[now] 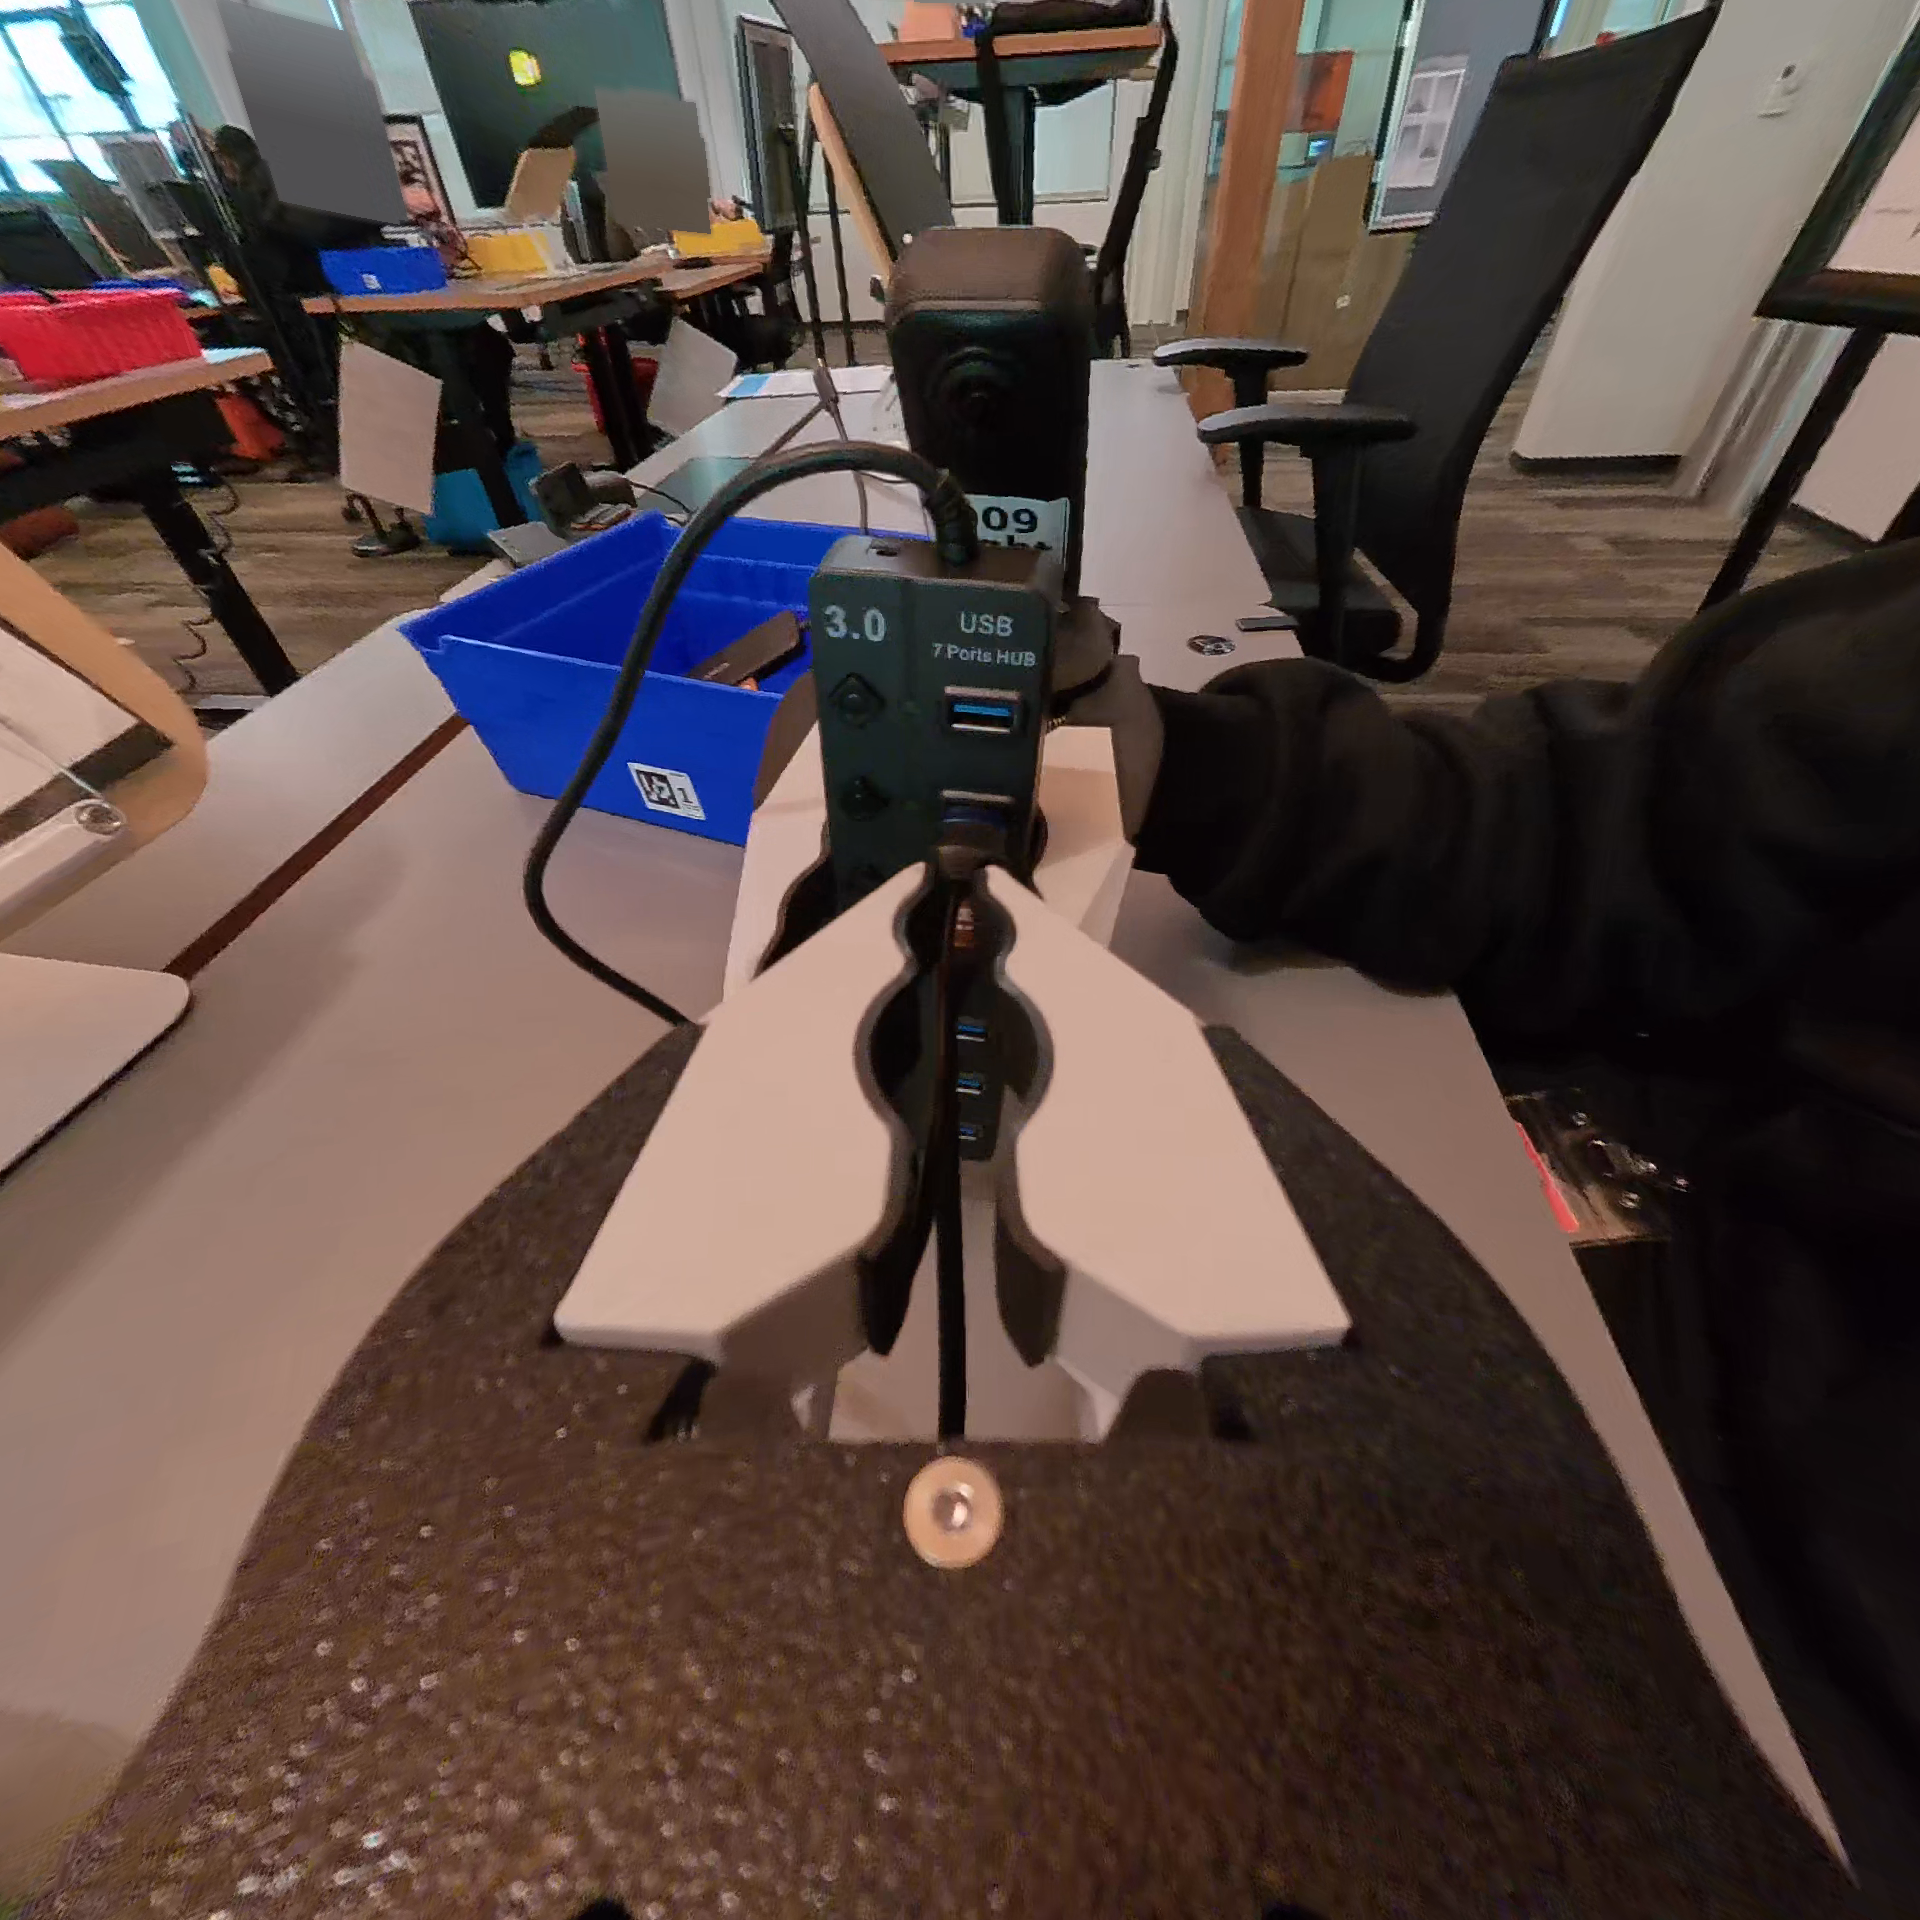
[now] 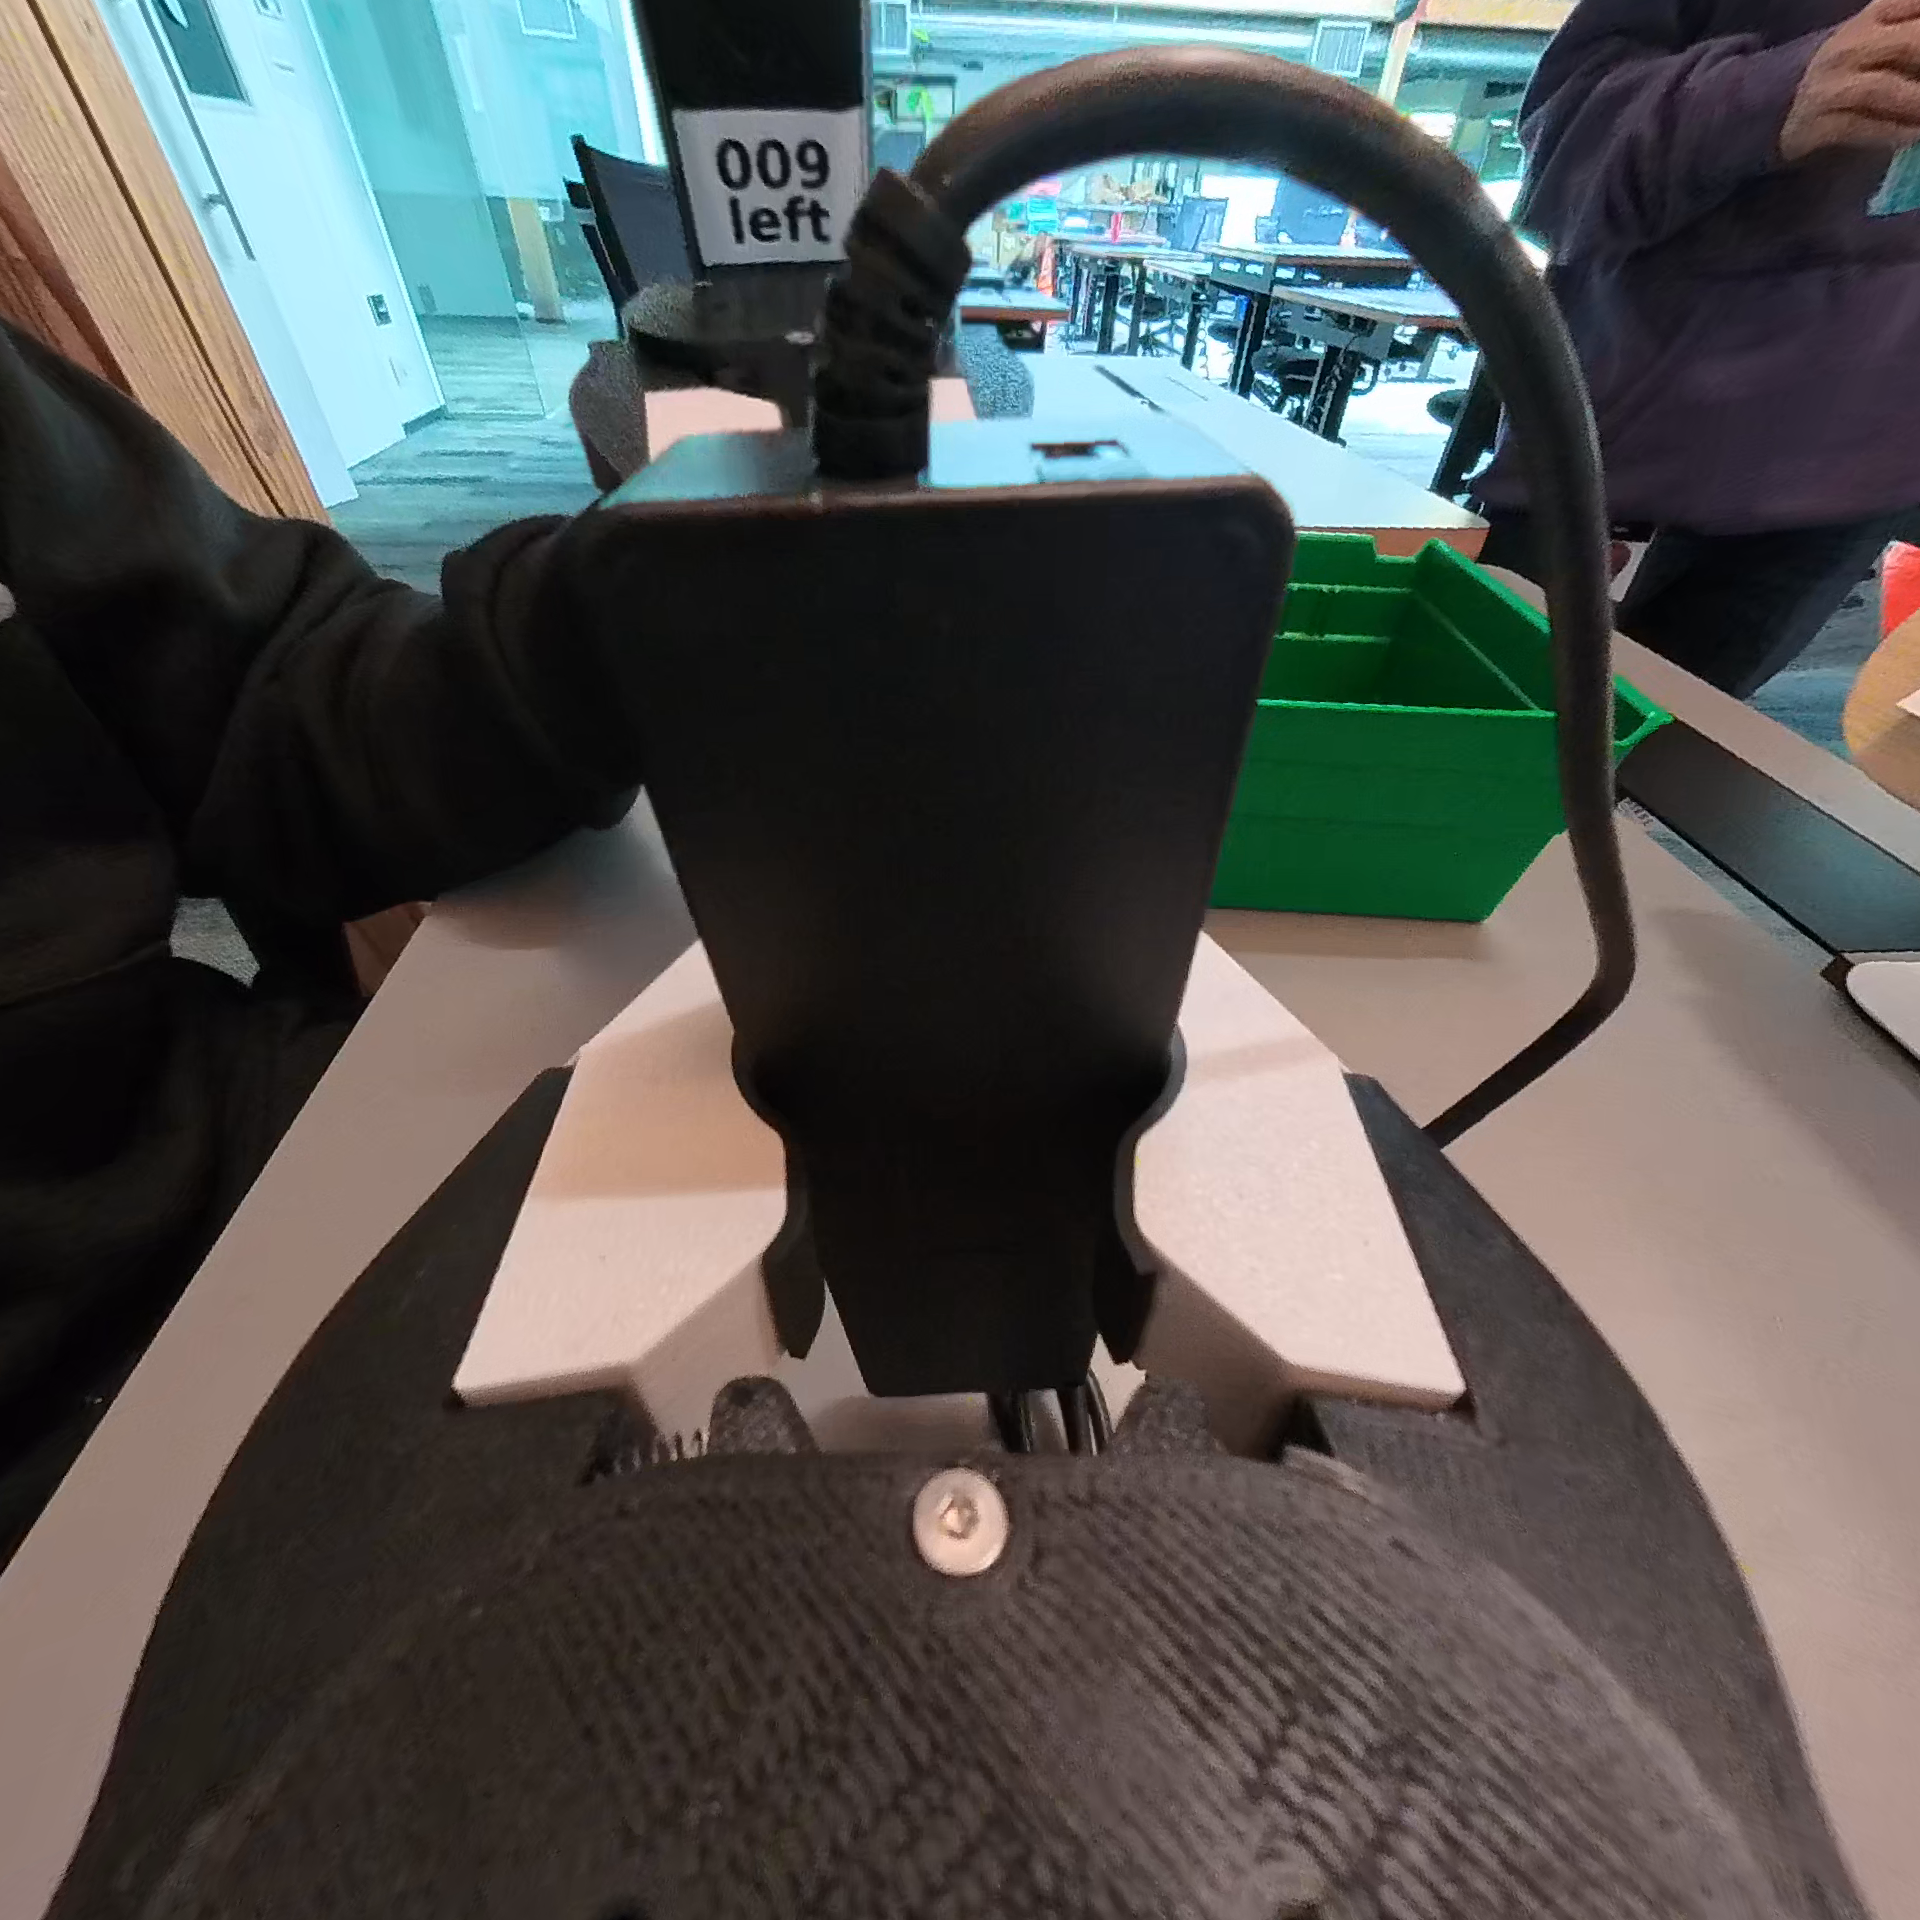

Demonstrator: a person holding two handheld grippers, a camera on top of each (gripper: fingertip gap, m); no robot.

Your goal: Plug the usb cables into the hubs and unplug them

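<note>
- The right tool (image 2: 961, 1195) is clenched on the lower end of a black hub (image 2: 935, 810), holding it upright above the desk (image 2: 1558, 1299); this view shows only the hub's plain back.
- The left tool (image 1: 951, 904) faces the hub's (image 1: 935, 675) port side, its white fingers (image 1: 821, 1122) closed on a thin black cable (image 1: 951, 1195) just behind its plug (image 1: 961, 857).
- The plug sits at the second port from the top; whether it is fully seated or only at the mouth cannot be told.
- The hub's own thick lead (image 1: 623, 748) arcs from its top and trails down to the desk, near a blue bin (image 1: 582, 717).
- Risk: the left grip is on the cord more than the plug body, so pushing could buckle the cable, and pulling could strain it.
- Risk: a tilted plug could jam at the port edge and lever the hub in the right tool's hold.
- Risk: the trailing lead could snag and tug the hub off line.
</note>
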